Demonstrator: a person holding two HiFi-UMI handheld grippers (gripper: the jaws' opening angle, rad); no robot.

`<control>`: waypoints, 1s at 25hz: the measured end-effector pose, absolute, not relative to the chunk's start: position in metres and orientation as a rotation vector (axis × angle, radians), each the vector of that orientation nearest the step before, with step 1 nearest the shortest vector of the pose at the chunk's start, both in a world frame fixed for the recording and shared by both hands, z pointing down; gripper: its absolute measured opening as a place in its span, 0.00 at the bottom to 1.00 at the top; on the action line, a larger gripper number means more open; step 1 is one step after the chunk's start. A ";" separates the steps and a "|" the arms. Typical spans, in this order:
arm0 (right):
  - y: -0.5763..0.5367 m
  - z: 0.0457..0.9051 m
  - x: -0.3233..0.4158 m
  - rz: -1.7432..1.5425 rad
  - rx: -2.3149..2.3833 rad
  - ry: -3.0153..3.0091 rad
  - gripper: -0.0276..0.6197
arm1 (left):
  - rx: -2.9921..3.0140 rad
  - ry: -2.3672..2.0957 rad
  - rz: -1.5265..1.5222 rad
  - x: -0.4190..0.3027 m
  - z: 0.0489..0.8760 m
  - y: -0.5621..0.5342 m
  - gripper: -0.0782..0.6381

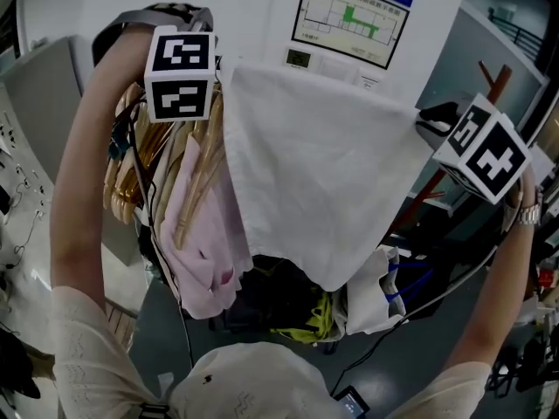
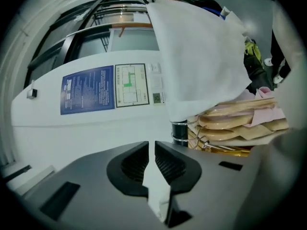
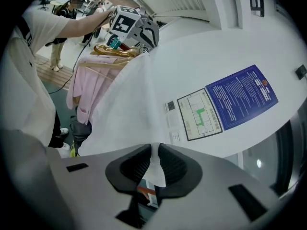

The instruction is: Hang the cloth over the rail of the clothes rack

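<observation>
White wall w/ a blue poster (image 3: 240, 97) and a floor-plan sign (image 1: 349, 16) backs the scene. L gripper (image 2: 152, 150), jaws all but together, pinches one corner of the white cloth (image 1: 323, 173). R gripper (image 3: 154, 152), jaws narrow, pinches the opposite corner. Cloth is stretched between the two grippers, top edge taut, the rest hanging to a point below them. Just beyond L jaws stands a dark post (image 2: 180, 131) w/ chrome rings, wooden hangers (image 2: 235, 123) stacked beside it. Pink garment (image 1: 205, 251) hangs under L gripper, just beside the cloth's edge. Below the cloth's tip is a heap of dark and yellow-green clothes (image 1: 301, 312). Person's arms are raised, one to each gripper, wristwatch (image 1: 527, 215) near R gripper. Rack's rail can't be made out.
</observation>
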State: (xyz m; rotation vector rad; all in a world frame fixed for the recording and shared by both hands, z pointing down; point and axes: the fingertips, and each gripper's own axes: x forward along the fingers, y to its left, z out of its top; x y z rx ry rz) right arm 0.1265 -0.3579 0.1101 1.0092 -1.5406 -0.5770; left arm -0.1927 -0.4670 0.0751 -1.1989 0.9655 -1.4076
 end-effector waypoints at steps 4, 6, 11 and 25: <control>-0.356 0.111 0.125 -0.575 1.007 -1.536 0.15 | -1.270 0.938 -1.333 -0.177 0.077 -0.452 0.14; -0.356 0.112 0.124 -0.576 1.011 -1.537 0.15 | -1.297 0.898 -1.275 -0.156 0.078 -0.441 0.14; -0.355 0.111 0.122 -0.589 1.010 -1.546 0.15 | -1.329 0.753 -1.181 -0.086 0.086 -0.406 0.14; -0.338 0.091 0.164 -0.614 1.017 -1.512 0.15 | -1.319 0.706 -1.193 -0.023 0.096 -0.412 0.14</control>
